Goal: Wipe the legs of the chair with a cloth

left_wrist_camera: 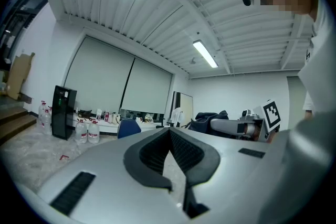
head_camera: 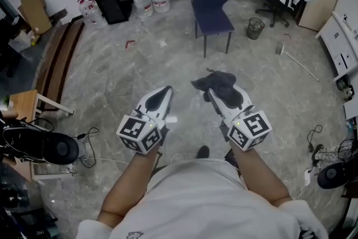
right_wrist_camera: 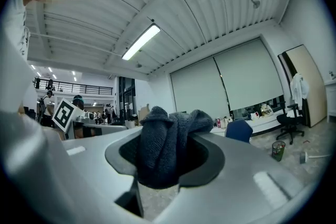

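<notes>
Two grippers: forearms stretched forward, side by side, well short of chair (head_camera: 211,8).
Left gripper (head_camera: 166,90): jaws together, empty.
Right gripper (head_camera: 212,95): clamped on cloth (head_camera: 219,82).
Cloth: dark, bunched, short of chair.

Left gripper (head_camera: 166,89) and right gripper (head_camera: 215,95) had white shells, black-lined jaws, black-and-white marker cubes (head_camera: 140,131); the person wore a white T-shirt (head_camera: 196,198).
</notes>
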Tool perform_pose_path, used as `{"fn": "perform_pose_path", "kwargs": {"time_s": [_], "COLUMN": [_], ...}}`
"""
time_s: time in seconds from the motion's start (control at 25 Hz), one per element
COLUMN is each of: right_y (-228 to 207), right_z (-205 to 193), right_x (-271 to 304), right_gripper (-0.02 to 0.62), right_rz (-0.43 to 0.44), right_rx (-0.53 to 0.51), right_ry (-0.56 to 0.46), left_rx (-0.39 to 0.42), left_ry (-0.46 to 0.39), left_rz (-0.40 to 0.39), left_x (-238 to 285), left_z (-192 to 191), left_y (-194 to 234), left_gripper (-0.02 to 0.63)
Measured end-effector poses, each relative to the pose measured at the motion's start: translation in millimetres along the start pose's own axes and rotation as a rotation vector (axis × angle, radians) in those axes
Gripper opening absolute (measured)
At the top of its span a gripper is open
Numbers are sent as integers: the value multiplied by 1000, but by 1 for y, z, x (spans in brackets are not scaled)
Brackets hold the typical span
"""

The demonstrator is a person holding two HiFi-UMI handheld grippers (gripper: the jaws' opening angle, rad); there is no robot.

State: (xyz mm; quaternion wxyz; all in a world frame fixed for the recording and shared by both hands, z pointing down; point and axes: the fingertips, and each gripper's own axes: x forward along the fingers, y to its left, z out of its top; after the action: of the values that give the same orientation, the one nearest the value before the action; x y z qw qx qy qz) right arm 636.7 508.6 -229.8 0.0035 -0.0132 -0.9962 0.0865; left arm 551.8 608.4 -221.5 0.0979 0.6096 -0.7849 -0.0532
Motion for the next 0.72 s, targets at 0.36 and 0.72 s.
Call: {"fn": "perform_pose_path", "kwargs": {"time_s": [0.36,0.72], "right_y": [-72,-102], "right_z": [6,-8], "right_x": [75,198], "right_gripper": [152,152], "right_rz": [18,-36], "right_rx": [11,29], "right_ry": [34,53], "left_rx": [-7,-43], "left_ry": [-15,14], "left_rz": [3,-119], "left_x": [84,161], "left_z": [26,33], "left_y": [60,178], "left_gripper": [5,5]}}
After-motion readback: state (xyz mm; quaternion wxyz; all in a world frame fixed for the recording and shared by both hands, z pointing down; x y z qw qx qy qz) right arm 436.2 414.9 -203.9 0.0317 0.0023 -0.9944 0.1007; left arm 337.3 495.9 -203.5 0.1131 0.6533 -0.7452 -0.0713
